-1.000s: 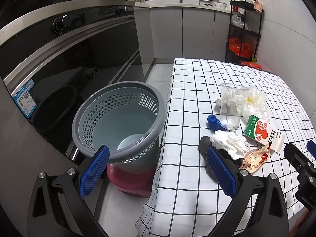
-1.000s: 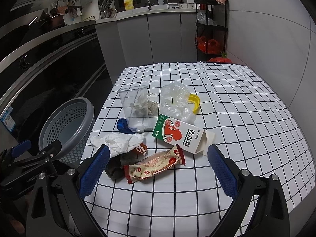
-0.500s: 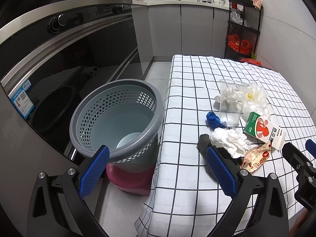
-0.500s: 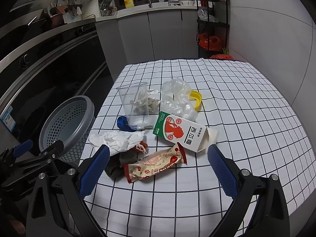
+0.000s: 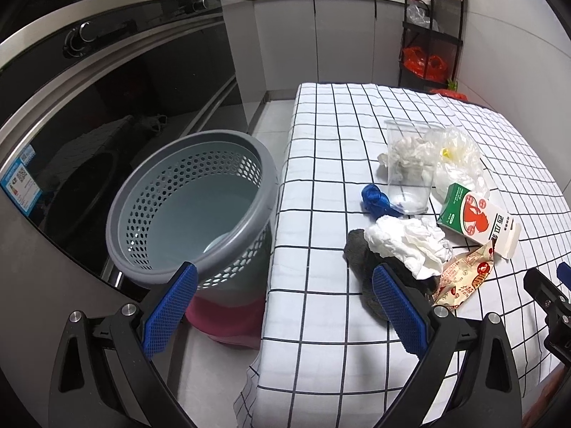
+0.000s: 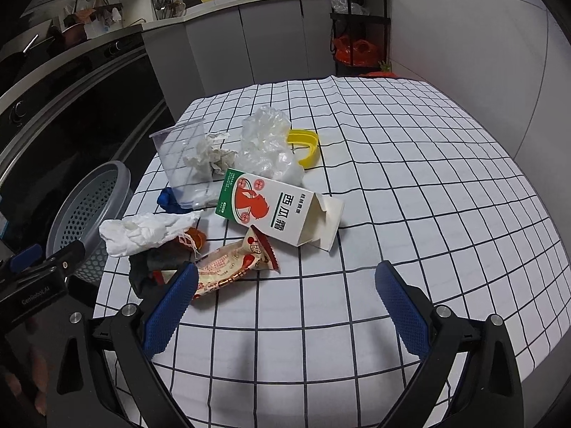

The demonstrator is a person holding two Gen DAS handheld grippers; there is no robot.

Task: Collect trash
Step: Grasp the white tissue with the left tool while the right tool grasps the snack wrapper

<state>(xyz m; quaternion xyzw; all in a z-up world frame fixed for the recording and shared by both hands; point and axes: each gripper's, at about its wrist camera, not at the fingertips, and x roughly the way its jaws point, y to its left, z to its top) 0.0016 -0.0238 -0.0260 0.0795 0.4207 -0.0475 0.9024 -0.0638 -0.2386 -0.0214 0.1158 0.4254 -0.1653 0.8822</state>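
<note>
Trash lies on the checked tablecloth (image 6: 410, 185): a white and green carton (image 6: 278, 212) on its side, a red snack wrapper (image 6: 235, 265), crumpled white tissue (image 6: 142, 233) over a dark rag (image 6: 150, 269), a clear plastic cup (image 6: 183, 162), a blue scrap (image 6: 167, 201), a clear plastic bag (image 6: 266, 146) and a yellow piece (image 6: 305, 144). The grey perforated bin (image 5: 189, 207) stands on the floor left of the table. My left gripper (image 5: 282, 306) is open and empty, over the table's left edge. My right gripper (image 6: 285, 306) is open and empty, just short of the wrapper.
A black oven front (image 5: 89, 114) runs along the left. Grey cabinets (image 5: 321, 35) and a black shelf rack (image 5: 431, 35) stand at the back. A pink base (image 5: 228, 324) sits under the bin. The left gripper's body (image 6: 35, 278) shows at the right wrist view's left edge.
Both grippers have moved slightly forward toward the trash and the table; the objects look a little nearer. Nothing on the table has moved. Both grippers stay open.
</note>
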